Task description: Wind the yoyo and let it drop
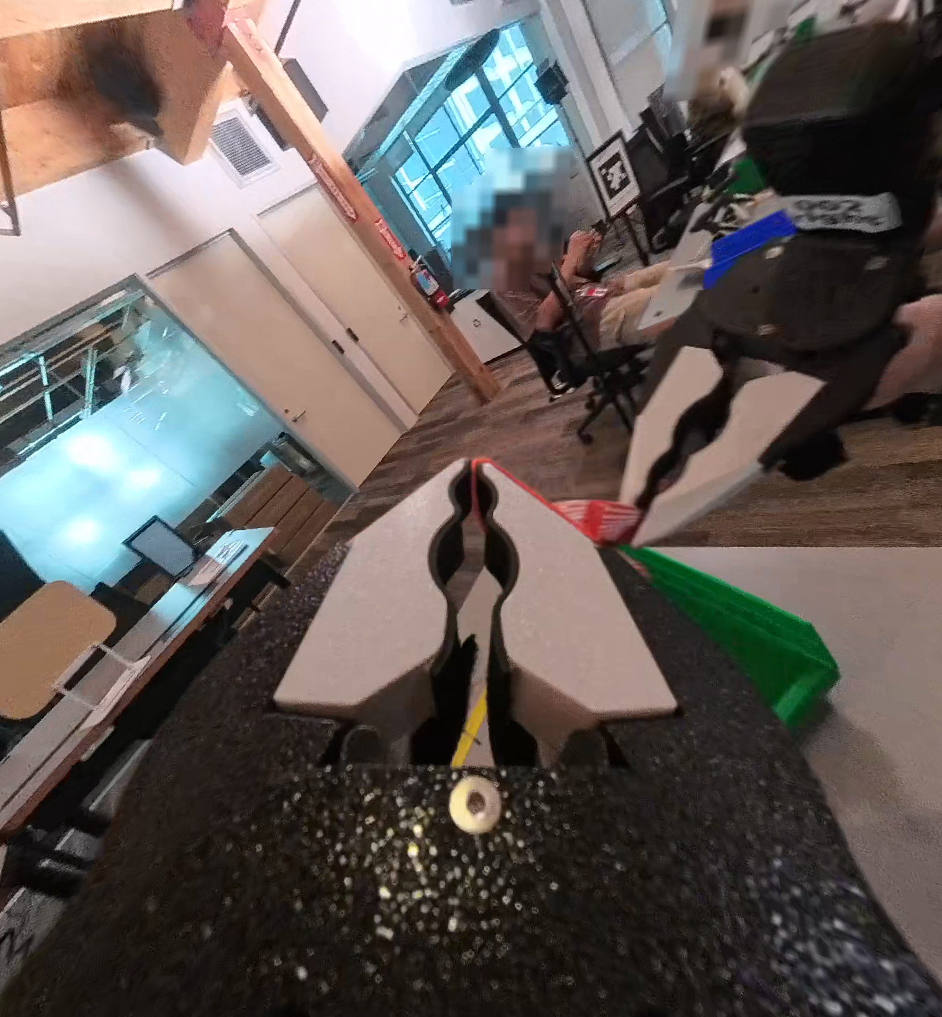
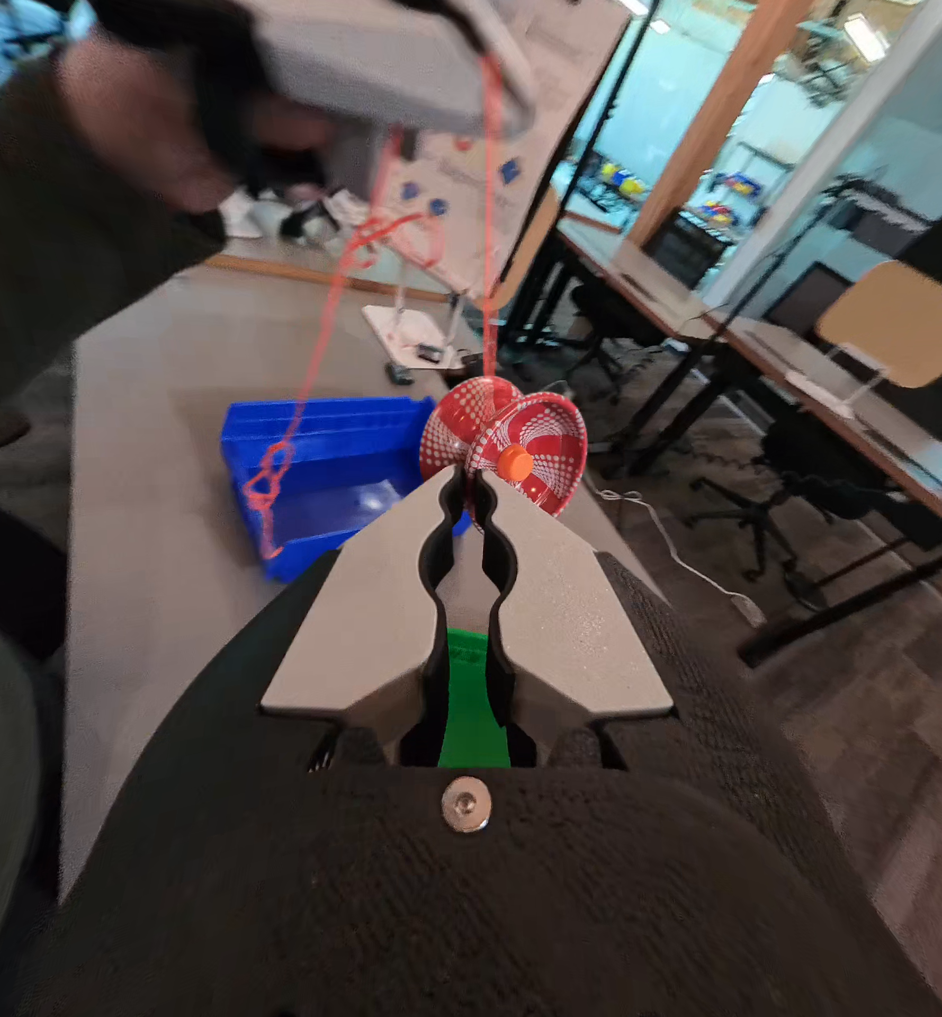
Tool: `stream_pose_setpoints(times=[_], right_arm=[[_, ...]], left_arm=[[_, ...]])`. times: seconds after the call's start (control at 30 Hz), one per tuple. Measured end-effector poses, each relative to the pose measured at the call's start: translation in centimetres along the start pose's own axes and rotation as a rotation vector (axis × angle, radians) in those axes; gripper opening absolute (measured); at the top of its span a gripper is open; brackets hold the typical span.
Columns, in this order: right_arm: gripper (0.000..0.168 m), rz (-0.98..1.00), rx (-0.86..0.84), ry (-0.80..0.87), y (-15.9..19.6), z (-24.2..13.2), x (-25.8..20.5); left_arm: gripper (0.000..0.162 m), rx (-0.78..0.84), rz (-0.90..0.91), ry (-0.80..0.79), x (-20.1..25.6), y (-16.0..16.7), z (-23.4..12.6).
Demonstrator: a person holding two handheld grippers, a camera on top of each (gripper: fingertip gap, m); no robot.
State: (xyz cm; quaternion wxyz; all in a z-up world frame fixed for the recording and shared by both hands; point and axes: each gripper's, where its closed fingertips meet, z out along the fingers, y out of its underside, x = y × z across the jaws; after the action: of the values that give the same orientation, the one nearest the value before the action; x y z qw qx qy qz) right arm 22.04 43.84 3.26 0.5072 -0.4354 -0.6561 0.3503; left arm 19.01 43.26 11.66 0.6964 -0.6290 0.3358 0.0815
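The yoyo hangs in the air past the table's far edge, its axle lying roughly level. The right gripper pinches the rim of one disc from below, fingers nearly together. The string runs straight up to the left gripper, which is directly above, its fingers pressed on the string. Slack loops hang over the blue bin.

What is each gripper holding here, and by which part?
The right gripper pinches the red yoyo at the rim of one half. The left gripper is shut on the red string above it.
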Motion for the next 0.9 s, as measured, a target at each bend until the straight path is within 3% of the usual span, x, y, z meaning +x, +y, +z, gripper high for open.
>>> stream_pose_setpoints(times=[0.13, 0.27, 0.37, 0.43, 0.53, 0.63, 0.77, 0.9], right_arm=[[0.001, 0.131, 0.133, -0.236, -2.0, -0.7, -3.4], [0.001, 0.359, 0.417, -0.308, -6.5, -3.1, -2.0], [0.000, 0.425, 0.498, -0.118, -7.2, -3.9, 2.2], [0.001, 0.349, 0.376, 0.078, -5.2, -3.3, 4.9], [0.001, 0.138, 0.137, 0.263, -1.5, -2.6, 6.7], [0.001, -0.023, -0.057, 0.278, 2.2, -1.9, 6.2], [0.001, -0.067, -0.189, 0.116, 6.4, -0.9, 2.9], [0.001, 0.036, -0.143, -0.179, 6.6, -0.3, -2.7]], left_arm=[[0.000, -0.165, -0.039, -0.069, -3.0, 5.0, 1.1], [0.000, -0.304, -0.176, 0.062, -0.1, 11.6, 2.9], [0.000, -0.297, -0.208, 0.298, 6.8, 12.7, 3.4], [0.000, -0.209, -0.182, 0.503, 12.8, 10.9, 2.7], [0.000, -0.119, -0.148, 0.570, 16.3, 8.5, 1.6], [0.000, 0.028, -0.164, 0.486, 13.5, 4.7, 0.5], [0.000, 0.183, -0.160, 0.234, 5.8, 1.0, -1.0], [0.000, 0.041, -0.156, -0.053, -0.6, 4.2, -0.7]])
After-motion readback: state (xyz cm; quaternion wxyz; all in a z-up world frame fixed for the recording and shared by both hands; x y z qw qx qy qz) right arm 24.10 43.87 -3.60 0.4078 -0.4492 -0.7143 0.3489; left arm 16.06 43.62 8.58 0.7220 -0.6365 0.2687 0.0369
